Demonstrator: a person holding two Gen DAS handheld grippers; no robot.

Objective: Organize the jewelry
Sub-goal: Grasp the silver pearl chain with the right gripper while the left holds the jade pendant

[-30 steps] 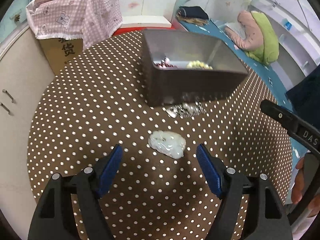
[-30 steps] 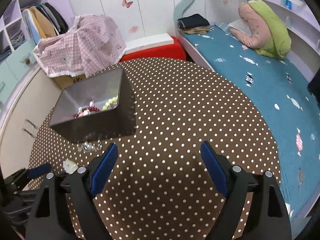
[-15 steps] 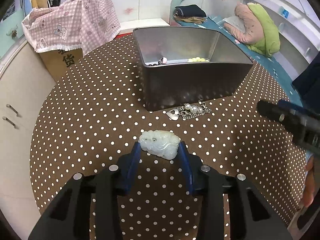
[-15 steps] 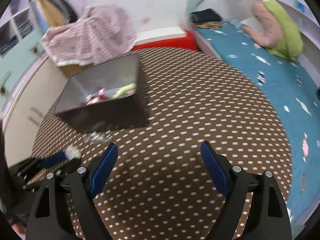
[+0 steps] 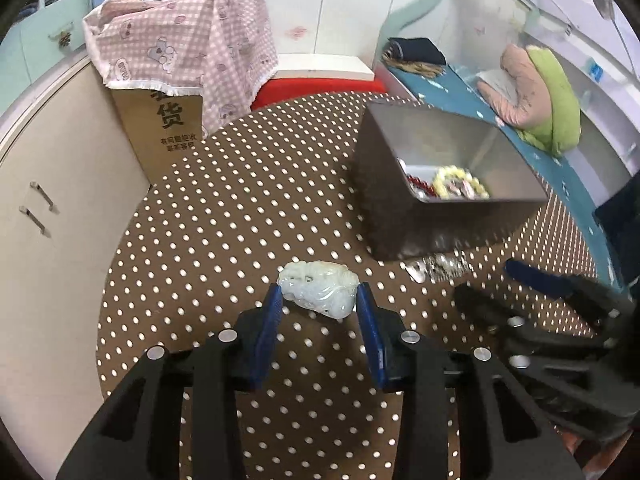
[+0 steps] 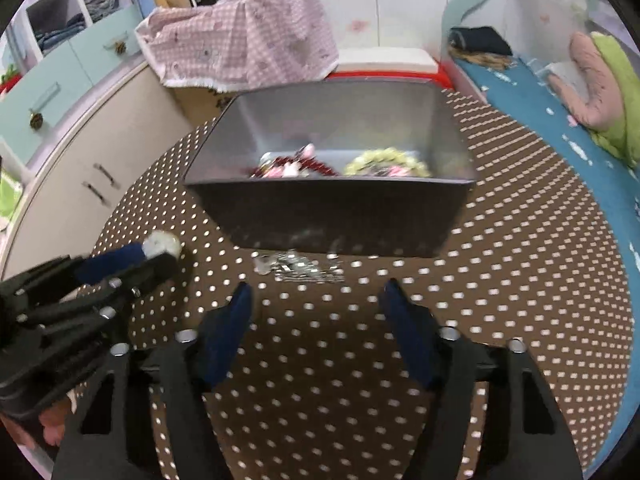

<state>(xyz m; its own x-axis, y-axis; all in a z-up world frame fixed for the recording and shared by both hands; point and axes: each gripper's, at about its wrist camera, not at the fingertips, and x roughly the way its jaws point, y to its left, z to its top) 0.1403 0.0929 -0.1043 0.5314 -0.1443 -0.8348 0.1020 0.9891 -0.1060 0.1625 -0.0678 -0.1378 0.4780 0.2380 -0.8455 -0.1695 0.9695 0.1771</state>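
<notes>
Jade pendant sits pinched in the left hand-held gripper, just short of the box. The right hand-held gripper, jaws just narrowing on nothing, lines up over the chain lying on the desk. Best carried level, dropped low inside. One pendant, one chain, two bracelets boxed.

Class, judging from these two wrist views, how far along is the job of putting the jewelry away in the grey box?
Done: a yellow bead bracelet and red beads already lie in the grey box. In hand: the left tongs grip the pale jade carving. Left: the silver chain lies on the dotted tablecloth beside the box; the right tongs, just narrowing, stand open and empty before it.
</notes>
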